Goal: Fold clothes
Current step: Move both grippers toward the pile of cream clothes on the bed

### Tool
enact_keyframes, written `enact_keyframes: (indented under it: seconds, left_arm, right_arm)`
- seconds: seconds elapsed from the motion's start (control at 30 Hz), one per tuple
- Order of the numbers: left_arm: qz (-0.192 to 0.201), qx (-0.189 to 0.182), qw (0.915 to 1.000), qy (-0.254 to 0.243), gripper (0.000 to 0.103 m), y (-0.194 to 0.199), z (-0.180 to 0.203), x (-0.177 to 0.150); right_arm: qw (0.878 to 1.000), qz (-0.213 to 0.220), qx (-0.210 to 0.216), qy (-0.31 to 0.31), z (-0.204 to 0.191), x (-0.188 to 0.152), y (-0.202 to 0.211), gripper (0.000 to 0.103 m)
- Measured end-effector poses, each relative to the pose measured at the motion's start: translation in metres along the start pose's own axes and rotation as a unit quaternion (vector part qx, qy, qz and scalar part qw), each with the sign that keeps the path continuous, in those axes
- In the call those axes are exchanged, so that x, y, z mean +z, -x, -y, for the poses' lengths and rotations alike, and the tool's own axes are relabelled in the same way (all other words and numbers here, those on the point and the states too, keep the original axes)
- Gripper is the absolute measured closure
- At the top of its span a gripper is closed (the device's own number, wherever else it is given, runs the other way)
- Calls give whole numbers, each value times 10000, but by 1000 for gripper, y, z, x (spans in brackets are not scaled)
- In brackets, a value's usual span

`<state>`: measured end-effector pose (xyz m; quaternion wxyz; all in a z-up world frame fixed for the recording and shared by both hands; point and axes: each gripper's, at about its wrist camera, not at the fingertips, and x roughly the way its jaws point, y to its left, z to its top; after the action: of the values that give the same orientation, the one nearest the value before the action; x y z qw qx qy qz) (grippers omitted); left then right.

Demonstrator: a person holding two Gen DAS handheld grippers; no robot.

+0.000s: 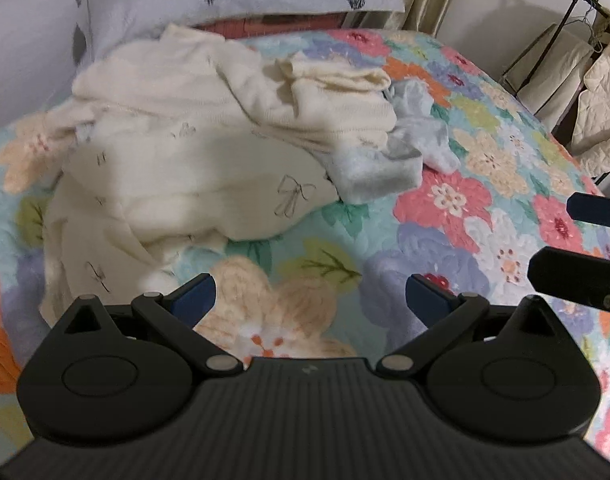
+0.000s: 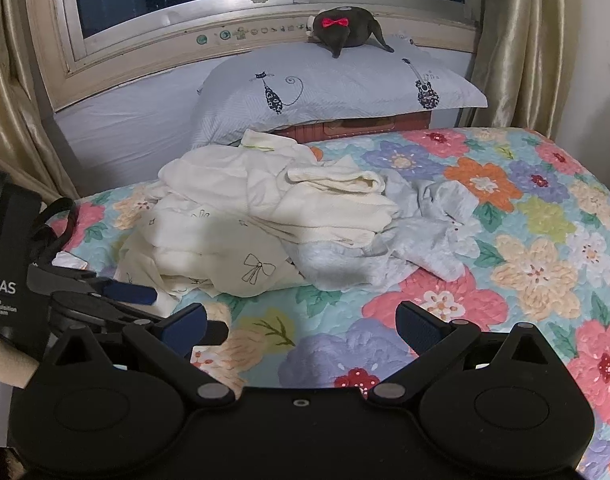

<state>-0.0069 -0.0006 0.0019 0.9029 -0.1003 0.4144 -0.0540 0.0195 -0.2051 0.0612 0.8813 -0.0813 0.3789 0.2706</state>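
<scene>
A heap of clothes lies on the floral quilt (image 1: pixel 445 208) (image 2: pixel 525 240). A cream garment printed with bows (image 1: pixel 177 176) (image 2: pixel 225 248) is at the front left of the heap. A cream knit piece (image 1: pixel 337 104) (image 2: pixel 337 196) sits on top, and a pale grey garment (image 1: pixel 401 148) (image 2: pixel 421 236) trails off to the right. My left gripper (image 1: pixel 309 292) is open just short of the heap, over bare quilt, holding nothing. My right gripper (image 2: pixel 301 320) is open too and empty, beside it on the right. The left gripper's fingers (image 2: pixel 131 292) show at the left of the right wrist view.
A pale blue pillow (image 2: pixel 345 84) with cat prints leans at the head of the bed, with a dark plush toy (image 2: pixel 345 30) on it. Behind are a window and gold curtains (image 2: pixel 521 40). A rack of quilted covers (image 1: pixel 585 80) stands beyond the bed's right edge.
</scene>
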Motion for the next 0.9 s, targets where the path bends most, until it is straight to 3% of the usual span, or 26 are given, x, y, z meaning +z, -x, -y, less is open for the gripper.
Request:
enact_keyframes:
  seconds: [0.1,0.27,0.6,0.73,0.9]
  left_arm:
    - [-125,-3,9999,53,0,0,-5,-10]
    - [-541,58,9984,149,1,-18,-8,4]
    - [-553,240,9981,141,1,-23,-8,2]
    - [-414,196,9988,151,2,-20,-10,2]
    - [275,271,9990,223,7,5,-14,14]
  right_arm:
    - [9998,81,66,-143,1,5,1,1]
    - [9989,215,176,-382,3,13,2,1]
    - [9992,149,260,-280,3,14,-3,1]
    - [9990,103,232,-361,6,12,-6,1]
    - [9985,171,293,-432,10,17,-4,1]
